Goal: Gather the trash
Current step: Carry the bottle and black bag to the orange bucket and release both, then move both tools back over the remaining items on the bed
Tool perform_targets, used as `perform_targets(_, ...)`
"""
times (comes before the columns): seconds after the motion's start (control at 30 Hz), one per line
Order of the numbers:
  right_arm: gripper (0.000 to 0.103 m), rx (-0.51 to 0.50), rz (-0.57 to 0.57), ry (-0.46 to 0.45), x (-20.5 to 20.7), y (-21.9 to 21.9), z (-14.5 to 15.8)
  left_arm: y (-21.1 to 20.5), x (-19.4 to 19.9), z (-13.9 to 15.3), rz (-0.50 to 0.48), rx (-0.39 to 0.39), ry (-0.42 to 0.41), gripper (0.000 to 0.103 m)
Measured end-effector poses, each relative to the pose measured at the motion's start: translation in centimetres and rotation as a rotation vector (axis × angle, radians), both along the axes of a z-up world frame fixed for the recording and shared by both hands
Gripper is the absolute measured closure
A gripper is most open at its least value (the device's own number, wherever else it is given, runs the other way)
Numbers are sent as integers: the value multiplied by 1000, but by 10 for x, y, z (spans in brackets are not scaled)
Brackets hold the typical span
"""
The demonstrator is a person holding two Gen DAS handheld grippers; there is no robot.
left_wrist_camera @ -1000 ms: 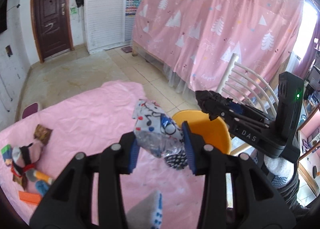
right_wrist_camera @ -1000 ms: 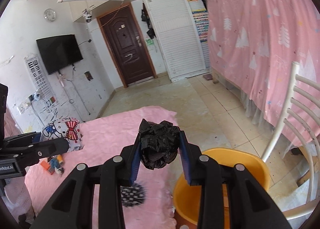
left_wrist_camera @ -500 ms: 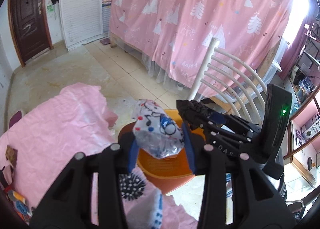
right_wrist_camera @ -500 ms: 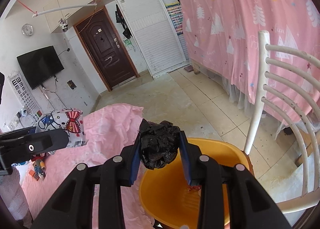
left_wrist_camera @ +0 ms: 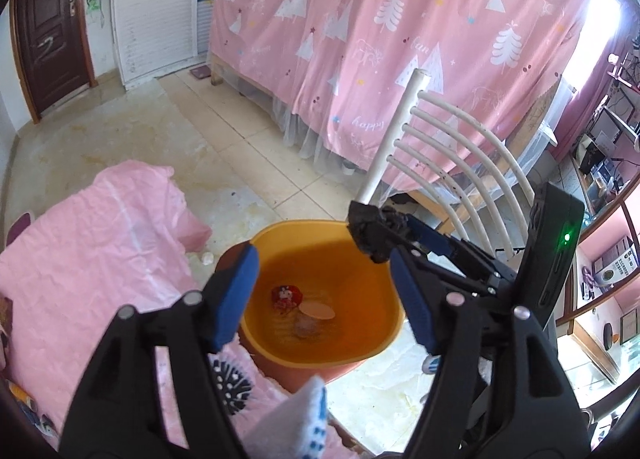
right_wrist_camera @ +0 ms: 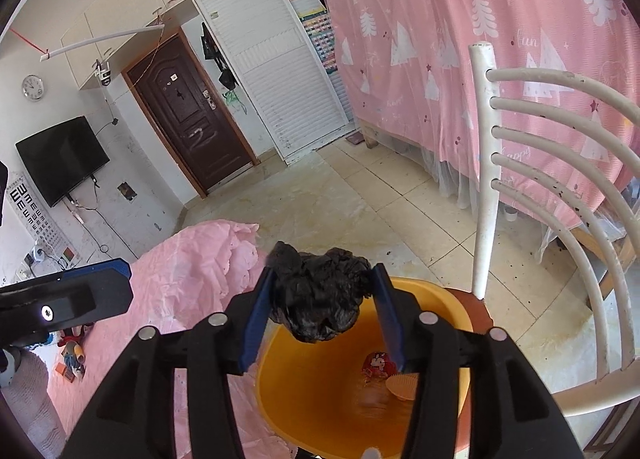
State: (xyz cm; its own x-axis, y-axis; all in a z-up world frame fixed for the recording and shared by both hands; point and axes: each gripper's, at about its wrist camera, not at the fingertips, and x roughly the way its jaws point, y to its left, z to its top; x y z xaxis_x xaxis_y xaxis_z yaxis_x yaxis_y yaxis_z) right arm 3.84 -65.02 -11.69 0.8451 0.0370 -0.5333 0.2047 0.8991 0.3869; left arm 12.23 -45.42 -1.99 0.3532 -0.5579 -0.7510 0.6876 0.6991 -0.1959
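My left gripper (left_wrist_camera: 322, 259) hangs over the orange basin (left_wrist_camera: 304, 225), its jaws opening with nothing between them. In the basin lie a red wrapper (left_wrist_camera: 286, 295), an orange disc (left_wrist_camera: 317, 310) and a blurred clear piece (left_wrist_camera: 306, 327). My right gripper (right_wrist_camera: 323, 273) holds a crumpled black plastic bag (right_wrist_camera: 320, 299) above the basin (right_wrist_camera: 440, 291). Its jaws are opening, and the bag still touches both pads. In the left wrist view that bag (left_wrist_camera: 370, 233) sits at the right gripper's tips over the basin's far rim.
The basin rests on a white chair (left_wrist_camera: 452, 163) beside the pink-covered table (left_wrist_camera: 88, 259). A black spotted ball (left_wrist_camera: 230, 383) and a white-and-blue cloth (left_wrist_camera: 300, 419) lie at the table's near edge. Small toys (right_wrist_camera: 72, 355) lie on the table's left end. A pink curtain hangs behind.
Both grippers moved from over the table to over the basin. The left jaws spread and the printed wrapper left them. The right jaws widened around the black bag.
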Motion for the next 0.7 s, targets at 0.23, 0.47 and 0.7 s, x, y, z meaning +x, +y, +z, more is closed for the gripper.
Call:
perform_targets(0.23, 55, -24, 4, -4, 1, 8, 10, 19, -1, 11, 20, -32, -5, 38)
perform_targets(0.47, 53, -49, 27, -11, 6, 29, 28, 52, -5, 27, 51, -65, -28, 38)
perform_targets(0.7, 48, -79, 99, -21, 25, 75, 47, 97, -3, 46, 113, -101, -76, 35)
